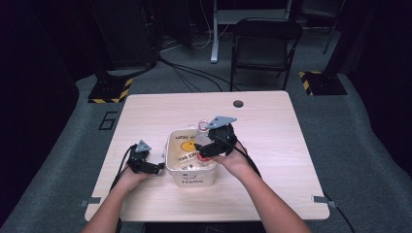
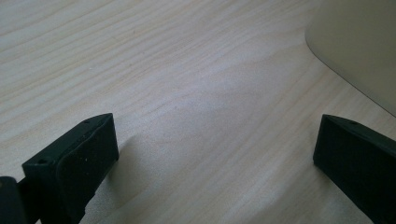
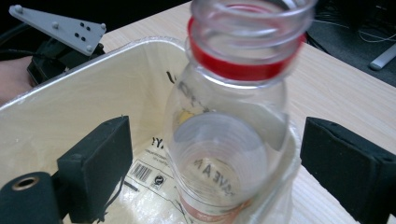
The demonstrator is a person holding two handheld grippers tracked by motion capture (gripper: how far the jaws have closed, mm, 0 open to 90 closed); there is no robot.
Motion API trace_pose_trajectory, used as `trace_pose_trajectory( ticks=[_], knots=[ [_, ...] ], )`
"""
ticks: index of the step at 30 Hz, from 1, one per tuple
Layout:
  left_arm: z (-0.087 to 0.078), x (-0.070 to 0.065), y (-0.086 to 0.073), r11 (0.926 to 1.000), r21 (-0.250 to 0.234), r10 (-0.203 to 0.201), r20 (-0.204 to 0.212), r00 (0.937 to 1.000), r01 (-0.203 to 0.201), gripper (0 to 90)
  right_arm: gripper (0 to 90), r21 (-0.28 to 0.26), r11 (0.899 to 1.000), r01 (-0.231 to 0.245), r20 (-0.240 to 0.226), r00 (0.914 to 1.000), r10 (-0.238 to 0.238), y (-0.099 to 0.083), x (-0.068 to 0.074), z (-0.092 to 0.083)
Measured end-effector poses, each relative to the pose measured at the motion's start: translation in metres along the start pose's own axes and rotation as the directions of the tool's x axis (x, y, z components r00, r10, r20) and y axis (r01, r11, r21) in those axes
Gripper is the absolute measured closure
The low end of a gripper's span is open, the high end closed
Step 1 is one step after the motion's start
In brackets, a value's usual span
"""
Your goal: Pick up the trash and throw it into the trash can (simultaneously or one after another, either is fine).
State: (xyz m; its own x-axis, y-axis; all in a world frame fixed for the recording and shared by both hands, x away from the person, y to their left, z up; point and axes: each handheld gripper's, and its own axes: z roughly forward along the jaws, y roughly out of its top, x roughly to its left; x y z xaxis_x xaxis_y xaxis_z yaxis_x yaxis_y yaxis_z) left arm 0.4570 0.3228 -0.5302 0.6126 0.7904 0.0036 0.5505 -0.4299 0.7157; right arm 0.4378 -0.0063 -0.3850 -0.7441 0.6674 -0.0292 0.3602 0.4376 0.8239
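Forearms enter at the bench (image 1: 272, 126) near edge. Left tool (image 2: 215, 154): jaws spread over bare wood, nothing between, just left of the bin (image 1: 171, 162). Right tool (image 3: 215, 154): jaws spread, pads clear of the clear bottle (image 3: 229, 140) standing between them, inside the bin's right side. Bottle base cut off; bin lettering partly hidden. Beyond the bin, a chair (image 1: 265, 46) in the dark.

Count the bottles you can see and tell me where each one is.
1. A clear plastic bottle with a red neck ring and no cap stands in the cream bin, leaning at its rim, between the right gripper's open jaws. Others may lie hidden lower in the bin.
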Motion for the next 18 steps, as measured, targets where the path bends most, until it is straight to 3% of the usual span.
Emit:
trace_pose_trajectory(
  ticks=[6,12,18],
  knots=[
    [0.0,0.0,0.0,1.0,-0.001,0.0,0.0,1.0,0.0,0.0,8.9,-0.039,0.999,-0.01,0.012,0.9999,0.011,0.0,-0.002,-0.014],
    [0.0,0.0,0.0,1.0,-0.001,0.0,0.0,1.0,0.0,0.0,14.7,-0.065,0.998,-0.013,0.026,0.9996,0.015,-0.002,-0.008,-0.026],
    [0.0,0.0,0.0,1.0,-0.001,0.0,0.0,1.0,0.0,0.0,20.3,-0.091,0.995,-0.045,0.032,0.9984,0.048,-0.005,-0.013,-0.035]
  ],
)
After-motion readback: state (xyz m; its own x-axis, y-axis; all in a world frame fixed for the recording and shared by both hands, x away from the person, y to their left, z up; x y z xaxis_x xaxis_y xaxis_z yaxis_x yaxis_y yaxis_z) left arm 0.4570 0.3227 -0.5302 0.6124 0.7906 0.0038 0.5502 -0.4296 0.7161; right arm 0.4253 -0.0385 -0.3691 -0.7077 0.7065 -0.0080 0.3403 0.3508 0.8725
